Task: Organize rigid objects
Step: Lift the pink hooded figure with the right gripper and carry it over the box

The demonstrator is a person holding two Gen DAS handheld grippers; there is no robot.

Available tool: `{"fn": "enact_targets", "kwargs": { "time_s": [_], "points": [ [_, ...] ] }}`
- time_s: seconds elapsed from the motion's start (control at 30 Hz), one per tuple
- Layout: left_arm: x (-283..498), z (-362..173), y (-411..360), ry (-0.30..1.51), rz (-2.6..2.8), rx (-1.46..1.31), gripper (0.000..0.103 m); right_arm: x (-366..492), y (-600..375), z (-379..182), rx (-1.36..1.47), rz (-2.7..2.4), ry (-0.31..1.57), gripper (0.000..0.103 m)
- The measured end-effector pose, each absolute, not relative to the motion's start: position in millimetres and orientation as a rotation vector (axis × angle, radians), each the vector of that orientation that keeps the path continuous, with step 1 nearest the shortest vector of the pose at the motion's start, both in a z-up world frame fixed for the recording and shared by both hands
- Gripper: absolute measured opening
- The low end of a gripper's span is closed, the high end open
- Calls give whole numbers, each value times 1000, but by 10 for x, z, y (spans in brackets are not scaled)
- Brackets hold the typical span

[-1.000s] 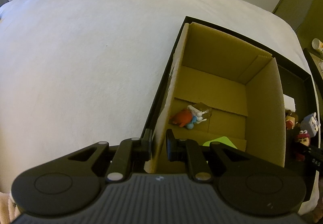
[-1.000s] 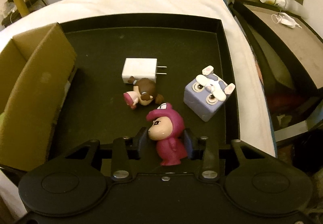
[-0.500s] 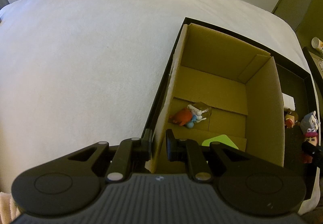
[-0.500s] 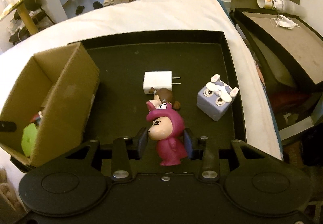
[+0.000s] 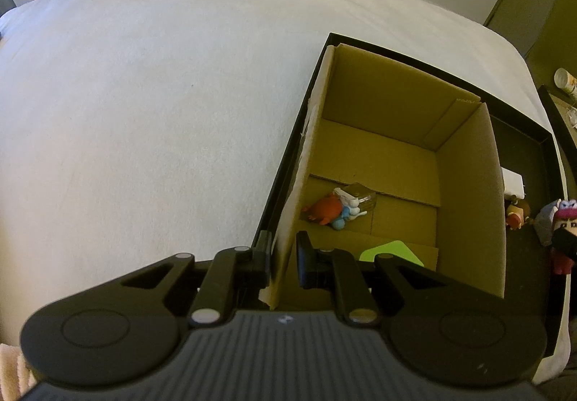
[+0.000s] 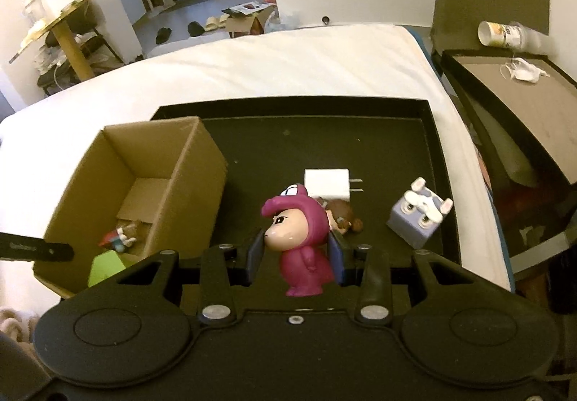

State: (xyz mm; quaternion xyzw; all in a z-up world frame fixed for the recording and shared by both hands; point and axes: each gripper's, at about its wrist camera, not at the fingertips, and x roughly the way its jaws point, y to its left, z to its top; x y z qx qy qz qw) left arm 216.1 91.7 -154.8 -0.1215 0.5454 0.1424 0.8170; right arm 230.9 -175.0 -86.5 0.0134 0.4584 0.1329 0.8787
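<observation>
Left gripper: jaws clenched on near-left wall of cardboard box; slip would let box shift. Right gripper: jaws grasping pink figurine, held aloft right of box. Risk: smooth round figurine twists out, or clips box's right wall.

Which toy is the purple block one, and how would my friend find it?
Look in the black tray on the white bed, right of the cardboard box. The block toy sits tilted near the tray's right wall. Only it is a pale purple cube with big eyes and white ears.
</observation>
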Motion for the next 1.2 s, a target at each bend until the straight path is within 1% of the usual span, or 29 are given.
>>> {"fn": "enact_targets", "kwargs": {
  "time_s": [0.83, 1.2],
  "points": [
    [2164, -1523, 918, 1161, 299, -264, 13, 2251, -1096, -529, -3, 409, 907, 38],
    [2174, -1540, 936, 1158, 290, -278, 13, 2226, -702, -528, -37, 493, 920, 38]
  ]
}}
